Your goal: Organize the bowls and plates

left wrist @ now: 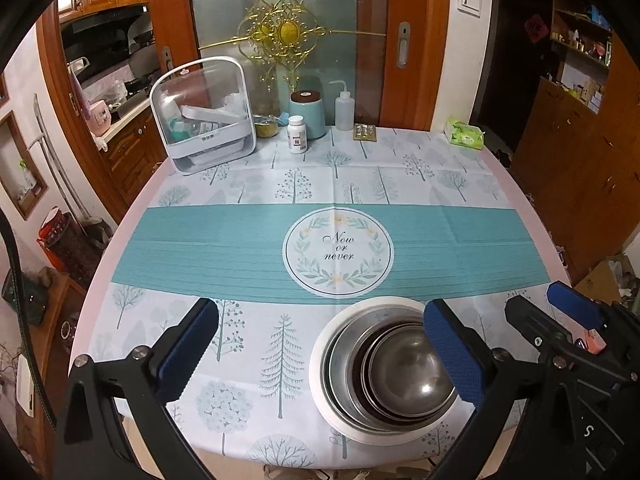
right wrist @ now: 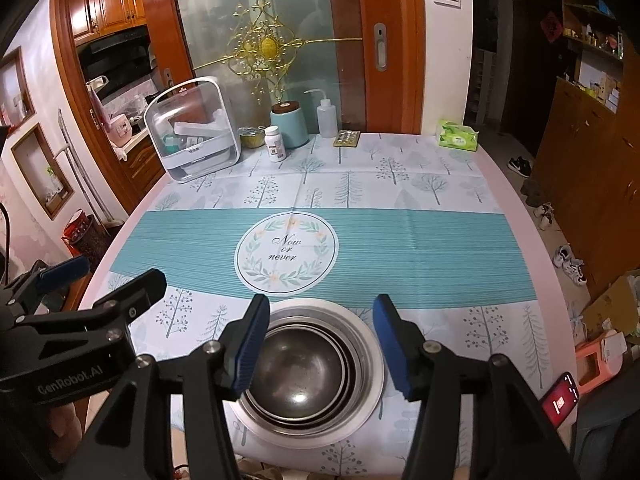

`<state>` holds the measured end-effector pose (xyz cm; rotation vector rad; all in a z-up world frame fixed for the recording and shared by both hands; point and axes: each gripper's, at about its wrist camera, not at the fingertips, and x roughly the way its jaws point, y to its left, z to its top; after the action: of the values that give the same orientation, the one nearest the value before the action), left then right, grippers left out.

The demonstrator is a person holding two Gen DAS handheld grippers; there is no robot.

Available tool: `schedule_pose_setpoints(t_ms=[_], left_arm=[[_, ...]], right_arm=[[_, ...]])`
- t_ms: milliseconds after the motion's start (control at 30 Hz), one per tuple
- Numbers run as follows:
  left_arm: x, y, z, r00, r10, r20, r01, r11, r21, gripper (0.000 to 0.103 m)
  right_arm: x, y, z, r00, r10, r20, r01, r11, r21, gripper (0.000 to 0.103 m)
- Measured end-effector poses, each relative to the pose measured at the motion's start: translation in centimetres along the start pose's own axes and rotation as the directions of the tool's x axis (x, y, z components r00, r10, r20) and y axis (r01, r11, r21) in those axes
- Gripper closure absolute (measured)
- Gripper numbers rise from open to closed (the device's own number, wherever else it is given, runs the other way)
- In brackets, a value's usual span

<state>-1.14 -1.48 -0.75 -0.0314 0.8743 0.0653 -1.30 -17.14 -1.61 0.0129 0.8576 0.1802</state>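
Observation:
Several nested steel bowls [left wrist: 404, 372] [right wrist: 300, 376] sit inside a white plate [left wrist: 320, 392] [right wrist: 372, 396] at the near edge of the table. My left gripper [left wrist: 320, 356] stands wide open over the cloth. Its right finger overlaps the stack's right side in the left wrist view, and its pads hold nothing. My right gripper [right wrist: 322, 346] hovers open above the stack, one finger over each side, with neither pad pressing on the bowls. Each gripper shows in the other's view: the right gripper [left wrist: 534, 296] right of the stack, the left gripper [right wrist: 124, 268] left of it.
Along the far edge of the table stand a clear storage box [left wrist: 204, 116], a white pill bottle [left wrist: 297, 134], a teal canister [left wrist: 308, 114], a squeeze bottle [left wrist: 344, 108] and a green tissue pack [left wrist: 464, 134]. A phone [right wrist: 560, 398] lies low on the right. The table's front edge runs just below the plate.

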Motion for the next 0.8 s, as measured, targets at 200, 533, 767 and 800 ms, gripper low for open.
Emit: schedule_pose_setpoints(t_ms=[200, 533, 767, 800], left_arm=[[-0.03, -0.01, -0.18, 1.000, -0.008, -0.011, 0.008, 1.000, 0.001, 0.001], [-0.15, -0.17, -0.31, 1.000, -0.012, -0.021, 0.012, 1.000, 0.001, 0.001], [-0.14, -0.14, -0.69, 0.999, -0.016, -0.028, 0.016, 1.000, 0.002, 0.001], [-0.14, -0.06, -0.75, 0.999, -0.017, -0.030, 0.017, 1.000, 0.002, 0.001]], right_arm=[[0.00, 0.05, -0.04, 1.000, -0.006, 0.000, 0.006, 1.000, 0.003, 0.049], [-0.05, 0.13, -0.17, 1.000, -0.016, -0.010, 0.016, 1.000, 0.008, 0.049], [-0.12, 0.44, -0.37, 1.000, -0.023, -0.017, 0.023, 1.000, 0.005, 0.049], [-0.15, 0.46, -0.43, 1.000, -0.023, -0.018, 0.023, 1.000, 0.004, 0.049]])
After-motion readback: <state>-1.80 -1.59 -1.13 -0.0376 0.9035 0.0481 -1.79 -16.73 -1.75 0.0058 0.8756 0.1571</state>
